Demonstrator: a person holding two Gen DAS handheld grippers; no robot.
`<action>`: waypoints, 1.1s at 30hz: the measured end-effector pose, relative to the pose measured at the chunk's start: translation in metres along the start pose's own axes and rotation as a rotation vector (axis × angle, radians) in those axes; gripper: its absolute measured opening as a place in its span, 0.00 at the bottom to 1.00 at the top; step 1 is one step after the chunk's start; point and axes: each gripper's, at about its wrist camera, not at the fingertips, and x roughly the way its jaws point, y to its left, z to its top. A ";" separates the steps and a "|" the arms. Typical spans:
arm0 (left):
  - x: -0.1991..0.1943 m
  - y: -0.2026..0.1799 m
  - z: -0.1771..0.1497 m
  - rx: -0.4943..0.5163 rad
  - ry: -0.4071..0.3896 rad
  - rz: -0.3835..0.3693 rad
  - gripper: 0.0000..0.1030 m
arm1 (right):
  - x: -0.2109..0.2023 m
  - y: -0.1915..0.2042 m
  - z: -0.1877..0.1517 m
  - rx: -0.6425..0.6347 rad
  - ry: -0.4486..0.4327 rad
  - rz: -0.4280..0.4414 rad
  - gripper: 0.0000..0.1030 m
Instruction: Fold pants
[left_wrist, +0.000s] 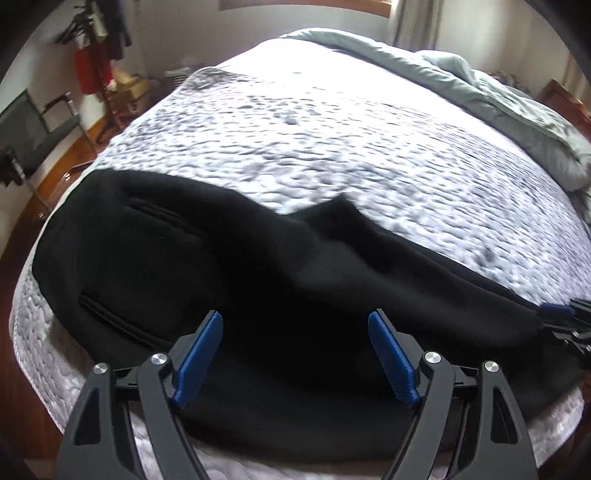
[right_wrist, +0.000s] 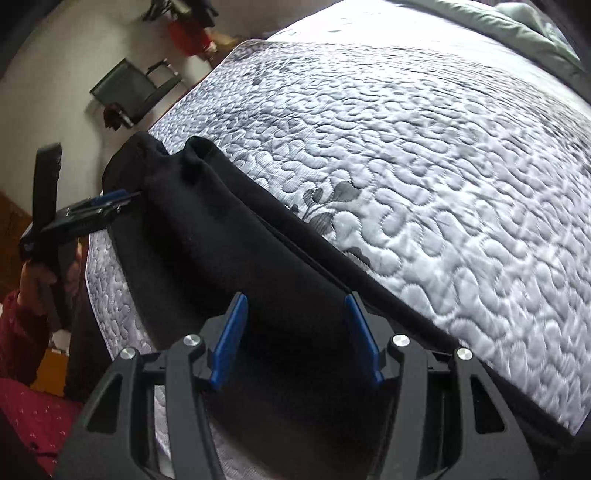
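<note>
Black pants (left_wrist: 258, 266) lie lengthwise along the near edge of the bed, with two pocket slits showing at their left end. My left gripper (left_wrist: 295, 317) hovers over them, jaws wide open and nothing between the blue pads. In the right wrist view the pants (right_wrist: 236, 236) run as a long folded strip from the bottom up to the left. My right gripper (right_wrist: 295, 298) stands open above the strip and pinches nothing. The left gripper (right_wrist: 129, 195) shows at the strip's far end. The right gripper (left_wrist: 546, 318) shows by the pants' right end.
A quilted white-grey mattress (left_wrist: 332, 129) spreads beyond the pants, with a bunched grey-green duvet (left_wrist: 480, 85) at its far right. A dark chair (left_wrist: 37, 136) and hanging red clothes (left_wrist: 92, 70) stand left of the bed. A person's hand (right_wrist: 33, 273) in a red sleeve holds the left gripper.
</note>
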 end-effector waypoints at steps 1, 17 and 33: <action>0.004 0.004 0.000 -0.015 0.003 0.004 0.80 | 0.003 0.000 0.002 -0.008 0.007 0.006 0.54; 0.004 0.023 -0.003 -0.087 -0.087 0.000 0.85 | 0.012 -0.005 0.027 -0.030 -0.001 0.092 0.17; 0.010 0.042 -0.012 -0.095 -0.034 -0.016 0.85 | 0.067 0.028 0.049 -0.249 0.165 0.050 0.31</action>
